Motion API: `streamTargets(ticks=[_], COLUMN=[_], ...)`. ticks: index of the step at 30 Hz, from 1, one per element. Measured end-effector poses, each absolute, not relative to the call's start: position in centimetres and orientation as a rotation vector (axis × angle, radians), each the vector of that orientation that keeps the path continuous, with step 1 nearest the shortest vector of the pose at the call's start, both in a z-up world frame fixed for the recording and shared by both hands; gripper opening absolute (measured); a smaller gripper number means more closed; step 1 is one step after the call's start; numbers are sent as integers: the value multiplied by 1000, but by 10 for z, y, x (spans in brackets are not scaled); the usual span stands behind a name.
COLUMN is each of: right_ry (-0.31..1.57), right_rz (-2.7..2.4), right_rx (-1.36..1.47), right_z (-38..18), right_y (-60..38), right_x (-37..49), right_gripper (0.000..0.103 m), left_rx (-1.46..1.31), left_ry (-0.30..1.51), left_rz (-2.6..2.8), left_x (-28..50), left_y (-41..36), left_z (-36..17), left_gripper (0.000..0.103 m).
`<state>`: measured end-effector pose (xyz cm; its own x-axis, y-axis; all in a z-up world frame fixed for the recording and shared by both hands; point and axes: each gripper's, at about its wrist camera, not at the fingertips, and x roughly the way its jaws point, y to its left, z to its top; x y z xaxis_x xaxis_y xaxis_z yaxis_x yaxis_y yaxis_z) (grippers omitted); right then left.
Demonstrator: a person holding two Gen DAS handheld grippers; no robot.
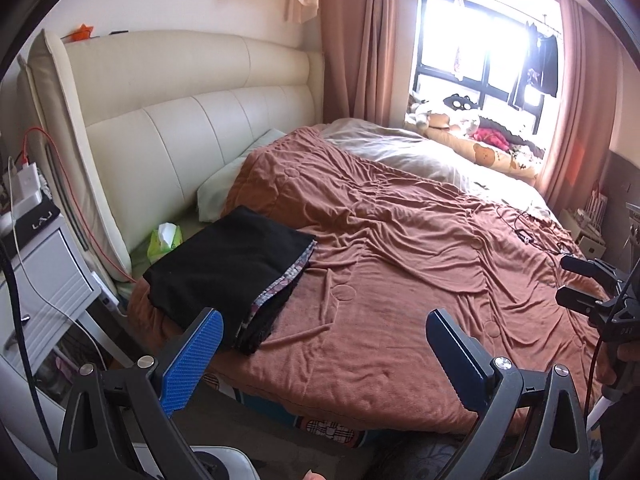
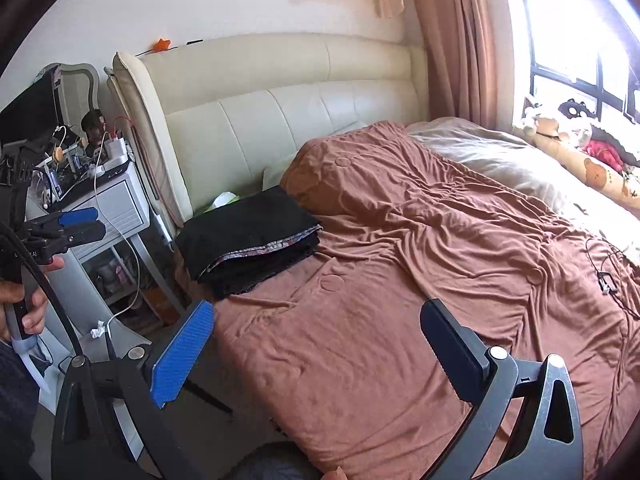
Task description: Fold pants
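Lying already folded into a flat stack near the headboard (image 1: 168, 120), on the bed's brown blanket (image 1: 400, 280), the black pants (image 1: 224, 264) look soft and limp — best pinched at the patterned edge. Both the left tongs (image 1: 324, 344) and the right tongs (image 2: 320, 340) gape wide, empty.

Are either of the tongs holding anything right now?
No. Both the left tongs and right tongs are open and empty; the folded black pants lie on the bed, untouched.
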<state>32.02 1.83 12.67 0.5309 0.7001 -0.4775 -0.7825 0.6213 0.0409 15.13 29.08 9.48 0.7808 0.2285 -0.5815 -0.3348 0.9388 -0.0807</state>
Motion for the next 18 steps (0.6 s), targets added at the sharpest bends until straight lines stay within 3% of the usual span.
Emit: streamTargets(ticks=[18], right_ry=[424], right_rz=[827], right_rx=[-190], right_z=[115], right_y=[-68], right_x=[228], right_gripper=[103], left_rx=[-124], left_ry=[536], left_rz=[243], left_x=[93], left_y=[195], left_z=[70], left_gripper=[102])
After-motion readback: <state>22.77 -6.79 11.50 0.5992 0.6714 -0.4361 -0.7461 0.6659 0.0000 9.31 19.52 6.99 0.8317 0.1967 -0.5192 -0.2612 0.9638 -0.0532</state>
